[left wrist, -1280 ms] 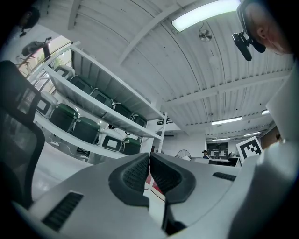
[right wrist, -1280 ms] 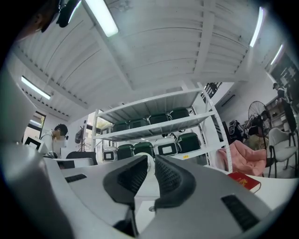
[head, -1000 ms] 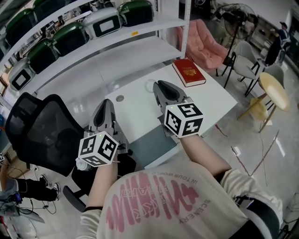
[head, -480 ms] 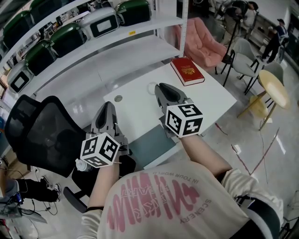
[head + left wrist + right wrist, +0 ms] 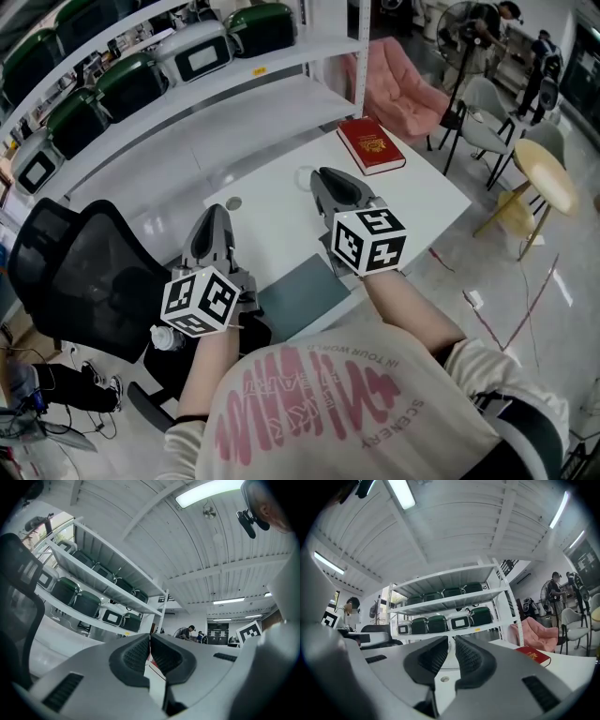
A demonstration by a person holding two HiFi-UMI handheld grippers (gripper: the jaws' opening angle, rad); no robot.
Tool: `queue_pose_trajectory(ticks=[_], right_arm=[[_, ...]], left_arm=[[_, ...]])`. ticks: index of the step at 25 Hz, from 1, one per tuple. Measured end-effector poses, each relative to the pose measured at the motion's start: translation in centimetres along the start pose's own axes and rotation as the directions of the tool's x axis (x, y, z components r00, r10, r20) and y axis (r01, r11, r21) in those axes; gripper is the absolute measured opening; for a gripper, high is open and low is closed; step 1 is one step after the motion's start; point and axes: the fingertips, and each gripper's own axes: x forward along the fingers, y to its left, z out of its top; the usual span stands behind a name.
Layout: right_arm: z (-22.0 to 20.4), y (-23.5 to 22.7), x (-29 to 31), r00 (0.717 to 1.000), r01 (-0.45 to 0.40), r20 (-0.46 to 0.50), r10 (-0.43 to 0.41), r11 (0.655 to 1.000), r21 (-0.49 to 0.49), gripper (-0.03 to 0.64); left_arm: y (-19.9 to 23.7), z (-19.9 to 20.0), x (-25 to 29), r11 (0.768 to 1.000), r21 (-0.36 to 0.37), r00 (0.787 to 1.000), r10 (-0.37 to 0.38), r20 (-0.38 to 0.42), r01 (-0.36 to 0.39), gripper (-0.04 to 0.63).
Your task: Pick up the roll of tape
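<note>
A white table (image 5: 412,192) stands before a shelf (image 5: 234,103) of green cases (image 5: 131,75). The tape (image 5: 302,174), a pale ring, lies flat on it at the tip of the right gripper (image 5: 320,172). That gripper's jaws stand a narrow gap apart, closed on the ring's near wall as far as its own view shows, where white shows between the pads. Ahead and to its right, the book (image 5: 371,145) lies near the table's far corner, apart from the tape, with bare top between. Left of the tip the top runs open to a small hole (image 5: 234,202) by the left edge. A grey mat (image 5: 305,295) lies at the near edge. The left gripper (image 5: 214,208) hangs off the left edge above the chair (image 5: 84,272), its jaws pressed together and empty.
</note>
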Motion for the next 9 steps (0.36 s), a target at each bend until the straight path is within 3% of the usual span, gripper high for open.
queue_pose_trajectory(ticks=[9], right_arm=[[-0.03, 0.06, -0.42, 1.000, 0.006, -0.009, -0.006, 1.000, -0.007, 0.064]], left_arm=[[-0.41, 0.20, -0.12, 1.000, 0.002, 1.000, -0.010, -0.002, 0.010, 0.025]])
